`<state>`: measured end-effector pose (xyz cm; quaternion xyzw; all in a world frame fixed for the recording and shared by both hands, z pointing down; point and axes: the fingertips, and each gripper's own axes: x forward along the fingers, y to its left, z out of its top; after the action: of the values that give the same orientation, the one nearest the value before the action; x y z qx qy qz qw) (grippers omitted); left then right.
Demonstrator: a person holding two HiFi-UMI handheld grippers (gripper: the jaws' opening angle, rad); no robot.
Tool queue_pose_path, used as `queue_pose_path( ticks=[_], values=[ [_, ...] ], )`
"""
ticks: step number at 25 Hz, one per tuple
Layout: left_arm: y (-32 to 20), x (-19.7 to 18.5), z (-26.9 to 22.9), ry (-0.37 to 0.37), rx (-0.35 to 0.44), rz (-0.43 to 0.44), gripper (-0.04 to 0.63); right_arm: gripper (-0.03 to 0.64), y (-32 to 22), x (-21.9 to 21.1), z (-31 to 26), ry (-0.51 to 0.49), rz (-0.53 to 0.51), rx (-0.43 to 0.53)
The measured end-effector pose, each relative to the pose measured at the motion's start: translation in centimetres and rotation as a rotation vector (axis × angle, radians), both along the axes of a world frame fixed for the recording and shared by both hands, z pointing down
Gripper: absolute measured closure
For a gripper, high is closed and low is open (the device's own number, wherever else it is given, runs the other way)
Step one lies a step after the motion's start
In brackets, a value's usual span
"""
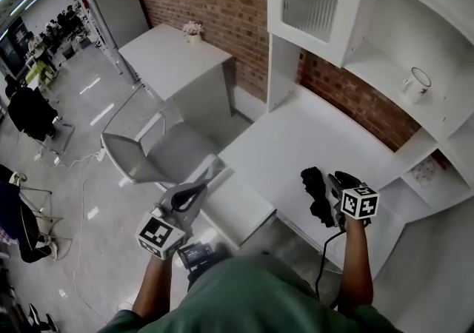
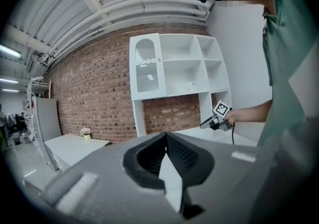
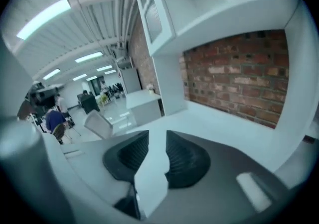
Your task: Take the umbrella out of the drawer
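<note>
No umbrella shows in any view. In the head view a white drawer unit (image 1: 238,204) juts out under the left front edge of the white desk (image 1: 311,139), and its inside is hidden. My left gripper (image 1: 207,176) hovers just left of that unit, pointing toward the desk. Its tips meet with nothing between them (image 2: 166,138). My right gripper (image 1: 317,194) is held up over the desk's front right part. Its jaws stand apart and empty (image 3: 153,136), aimed along the desk top toward the brick wall. The left gripper view also catches the right gripper (image 2: 219,118) in the hand.
A white hutch (image 1: 348,21) with a glazed door and open shelves stands on the desk; a mug (image 1: 415,83) sits on one shelf. A grey chair (image 1: 141,154) stands left of the desk. Beyond it is a second table (image 1: 170,58) with a small flower pot (image 1: 194,28).
</note>
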<state>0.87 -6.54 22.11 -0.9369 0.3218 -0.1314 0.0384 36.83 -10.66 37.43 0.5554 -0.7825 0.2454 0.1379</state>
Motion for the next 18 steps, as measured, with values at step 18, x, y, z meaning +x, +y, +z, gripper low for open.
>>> queue_pose_path(
  ticks=[18],
  values=[
    [1.1, 2.2, 0.8, 0.034, 0.002, 0.024, 0.592, 0.614, 6.7, -8.7, -21.7, -0.067, -0.315, 0.596]
  ],
)
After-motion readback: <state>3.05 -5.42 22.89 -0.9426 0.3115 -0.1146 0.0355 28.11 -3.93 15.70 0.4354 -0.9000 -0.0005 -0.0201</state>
